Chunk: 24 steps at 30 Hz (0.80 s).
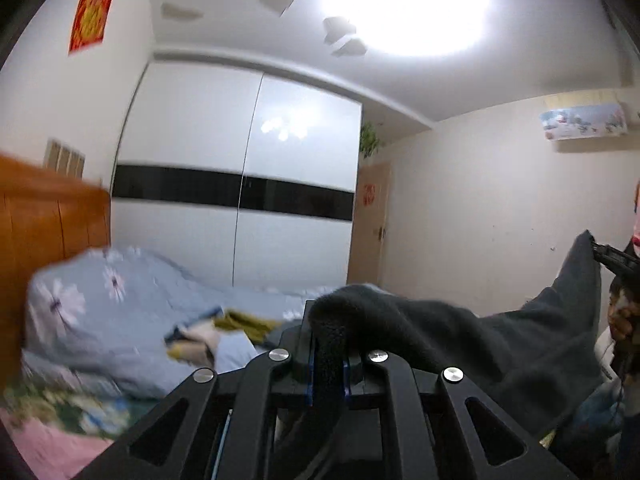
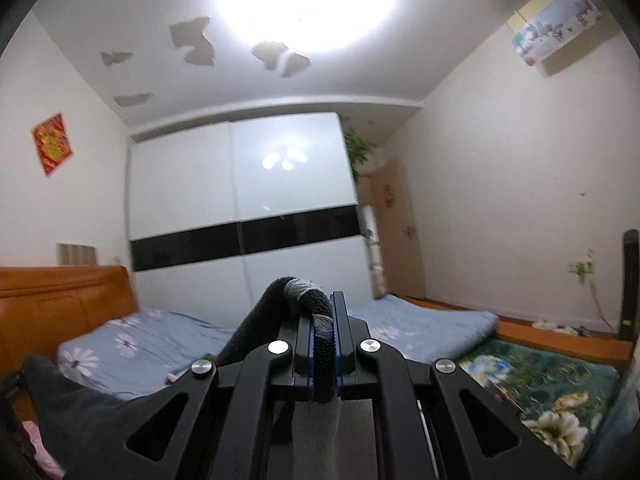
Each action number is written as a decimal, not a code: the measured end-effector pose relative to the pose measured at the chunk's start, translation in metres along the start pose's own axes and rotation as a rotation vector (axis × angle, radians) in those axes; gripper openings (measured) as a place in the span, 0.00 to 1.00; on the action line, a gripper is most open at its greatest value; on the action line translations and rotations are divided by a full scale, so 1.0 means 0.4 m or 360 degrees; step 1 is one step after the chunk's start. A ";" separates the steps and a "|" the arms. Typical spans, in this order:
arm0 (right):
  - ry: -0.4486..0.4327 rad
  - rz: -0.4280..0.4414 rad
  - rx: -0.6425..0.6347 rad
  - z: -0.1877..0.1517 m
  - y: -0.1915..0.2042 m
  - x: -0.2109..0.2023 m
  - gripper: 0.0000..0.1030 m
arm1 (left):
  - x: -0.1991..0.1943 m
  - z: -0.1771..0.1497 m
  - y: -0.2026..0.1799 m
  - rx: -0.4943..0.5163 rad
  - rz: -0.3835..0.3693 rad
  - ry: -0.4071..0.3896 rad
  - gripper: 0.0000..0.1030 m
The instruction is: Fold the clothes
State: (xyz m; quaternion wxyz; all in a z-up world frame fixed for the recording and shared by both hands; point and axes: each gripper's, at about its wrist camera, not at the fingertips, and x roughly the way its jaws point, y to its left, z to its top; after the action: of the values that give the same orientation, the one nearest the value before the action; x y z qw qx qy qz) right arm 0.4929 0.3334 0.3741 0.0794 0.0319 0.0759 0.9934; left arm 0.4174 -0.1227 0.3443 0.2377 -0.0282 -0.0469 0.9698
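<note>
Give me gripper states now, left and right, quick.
Left gripper: closed, pinching the dark grey garment.
Right gripper: closed, clamped on another edge of the same garment.

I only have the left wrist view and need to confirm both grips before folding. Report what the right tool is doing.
Observer: The right tool is shut on a ribbed dark hem with a grey band, part of the dark grey fleece garment.
Operator: Tell me what lies on its right side.
Observer: A green floral blanket lies there, beside the light blue daisy-print quilt.
Operator: Report anything by the right wall.
Observer: A green-lit wall socket with a cable hanging down from it.
</note>
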 end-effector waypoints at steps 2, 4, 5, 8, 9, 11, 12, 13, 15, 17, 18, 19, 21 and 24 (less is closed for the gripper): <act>-0.0023 0.0028 -0.0012 0.026 0.012 0.005 0.07 | -0.014 0.035 0.016 0.0025 0.0003 -0.0014 0.09; -0.0012 0.0023 -0.0052 0.040 0.025 0.041 0.07 | 0.000 0.050 0.044 0.0041 0.0006 0.0014 0.09; 0.0025 0.0023 -0.0065 0.034 0.029 0.071 0.07 | 0.020 0.042 0.061 0.0038 0.0023 0.0044 0.10; 0.0261 0.0032 -0.0118 -0.041 0.045 0.212 0.07 | 0.138 -0.047 0.123 -0.0011 0.0118 0.0235 0.10; 0.0369 0.0013 -0.0150 -0.090 0.050 0.275 0.07 | 0.200 -0.104 0.158 -0.0069 0.0137 0.0344 0.10; 0.0613 -0.0061 -0.0206 -0.223 0.054 0.421 0.07 | 0.297 -0.196 0.210 -0.0166 0.0163 0.0516 0.10; 0.0708 -0.0086 -0.0217 -0.284 0.049 0.477 0.07 | 0.351 -0.253 0.238 -0.0219 0.0183 0.0604 0.10; 0.0800 -0.0108 -0.0223 -0.343 0.042 0.530 0.07 | 0.405 -0.310 0.267 -0.0271 0.0202 0.0693 0.10; 0.0993 -0.0117 -0.0180 -0.468 0.013 0.627 0.07 | 0.512 -0.424 0.322 -0.0377 0.0240 0.0870 0.10; 0.1166 -0.0119 -0.0139 -0.580 -0.013 0.705 0.07 | 0.599 -0.528 0.357 -0.0497 0.0260 0.1052 0.10; 0.1231 -0.0127 -0.0133 -0.632 -0.021 0.734 0.07 | 0.616 -0.560 0.347 -0.0545 0.0254 0.1104 0.10; 0.1295 -0.0135 -0.0126 -0.683 -0.030 0.762 0.07 | 0.644 -0.593 0.360 -0.0590 0.0260 0.1134 0.09; 0.1364 -0.0136 -0.0101 -0.748 -0.046 0.814 0.07 | 0.676 -0.634 0.363 -0.0621 0.0292 0.1138 0.09; 0.1389 -0.0113 -0.0040 -0.781 -0.063 0.896 0.07 | 0.729 -0.615 0.410 -0.0705 0.0308 0.1104 0.09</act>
State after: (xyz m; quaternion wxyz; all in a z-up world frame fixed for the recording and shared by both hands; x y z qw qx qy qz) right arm 0.1199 0.3708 0.0806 0.0742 -0.3943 0.0912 0.9114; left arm 0.1030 -0.1132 0.0734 0.1355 -0.4076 -0.1686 0.8872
